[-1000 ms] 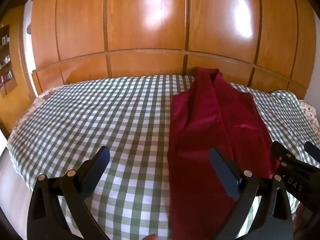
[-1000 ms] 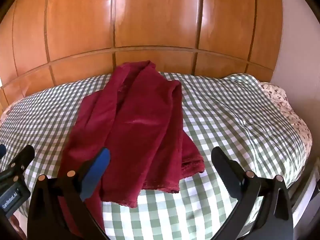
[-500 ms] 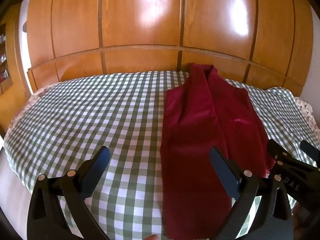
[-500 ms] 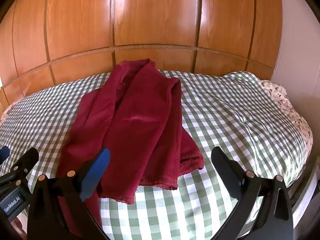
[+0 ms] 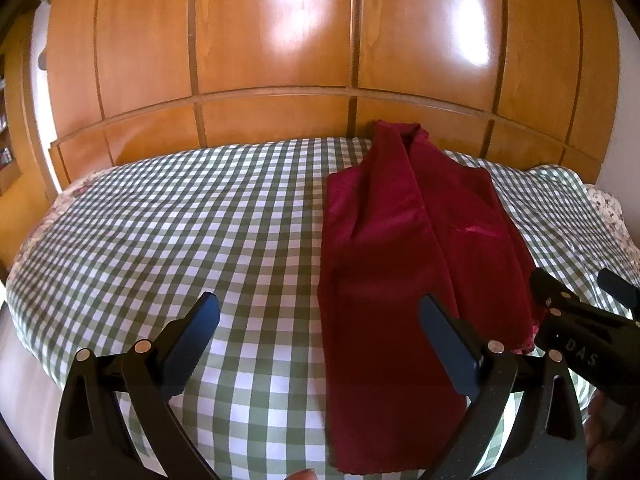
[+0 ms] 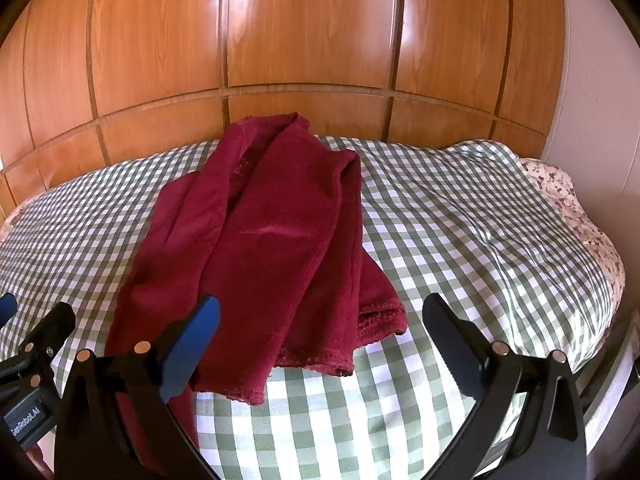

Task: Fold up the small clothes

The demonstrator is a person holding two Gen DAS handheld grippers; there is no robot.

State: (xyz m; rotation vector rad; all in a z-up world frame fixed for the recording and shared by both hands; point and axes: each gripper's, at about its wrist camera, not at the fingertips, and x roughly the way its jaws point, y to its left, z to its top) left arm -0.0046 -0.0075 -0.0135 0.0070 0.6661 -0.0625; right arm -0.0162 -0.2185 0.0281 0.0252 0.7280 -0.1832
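A dark red garment (image 5: pixel 400 264) lies lengthwise on the green-and-white checked bed cover (image 5: pixel 200 220), folded into a long strip whose far end reaches the headboard. In the right wrist view the same garment (image 6: pixel 264 248) shows stacked hems at its near right corner. My left gripper (image 5: pixel 320 332) hovers open over the garment's near left edge, holding nothing. My right gripper (image 6: pixel 320 328) is open above the garment's near right corner, also holding nothing. Each gripper shows at the edge of the other's view: the right gripper (image 5: pixel 580 304) and the left gripper (image 6: pixel 32 320).
A glossy wooden panelled headboard wall (image 5: pixel 320 60) rises behind the bed. A floral sheet edge (image 6: pixel 576 208) shows at the bed's right side, beside a pale wall (image 6: pixel 592 80). A fingertip (image 5: pixel 302 474) shows at the bottom edge of the left wrist view.
Both grippers have stayed open. The left view has shifted slightly, so the garment sits a little more to the left and the bookshelf at the left edge has nearly left the frame.
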